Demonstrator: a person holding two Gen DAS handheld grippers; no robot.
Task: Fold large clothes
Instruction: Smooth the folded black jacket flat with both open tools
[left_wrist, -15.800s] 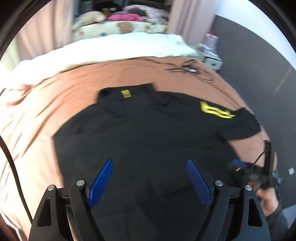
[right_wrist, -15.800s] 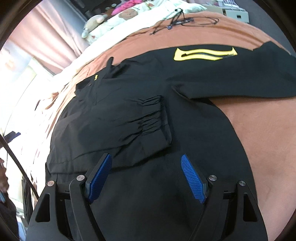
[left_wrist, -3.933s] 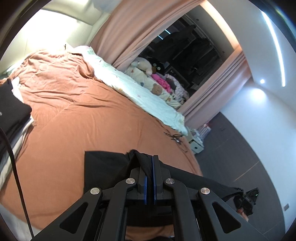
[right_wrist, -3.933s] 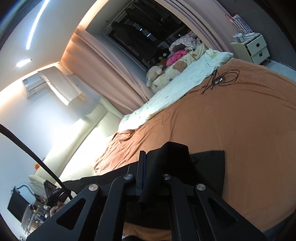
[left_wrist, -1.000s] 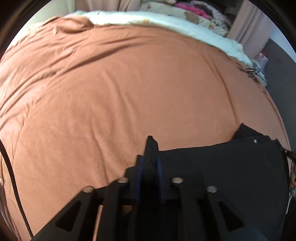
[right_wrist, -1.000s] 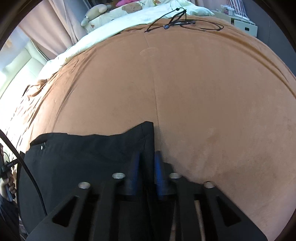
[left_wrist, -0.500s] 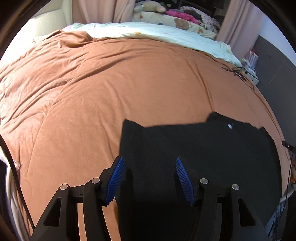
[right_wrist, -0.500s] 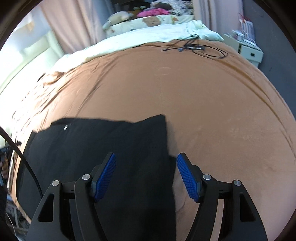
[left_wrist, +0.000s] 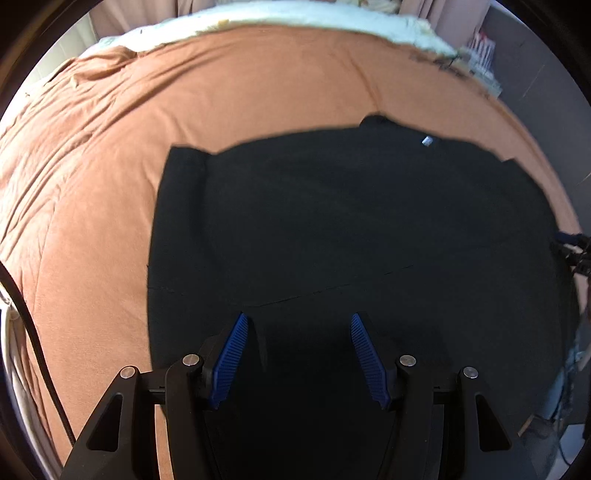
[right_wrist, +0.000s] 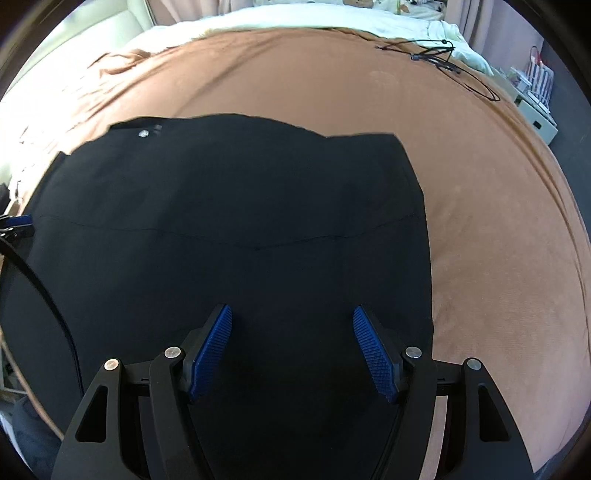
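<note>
A black garment (left_wrist: 351, 229) lies folded into a flat rectangle on the brown bedspread (left_wrist: 92, 184); a small silver snap (left_wrist: 427, 140) shows near its far edge. It fills the right wrist view too (right_wrist: 229, 229). My left gripper (left_wrist: 299, 350) is open and empty, hovering above the garment's near part. My right gripper (right_wrist: 291, 350) is open and empty above the garment's near right part. The tip of the right gripper shows at the right edge of the left wrist view (left_wrist: 572, 247).
A white quilt (right_wrist: 295, 18) and soft toys lie at the far end of the bed. Black cables (right_wrist: 443, 59) lie on the bedspread at the far right. A white nightstand (right_wrist: 535, 107) stands beside the bed.
Both grippers have let go of the garment's far edge and opened. They have drawn back toward me, and the garment now lies flat on the bed.
</note>
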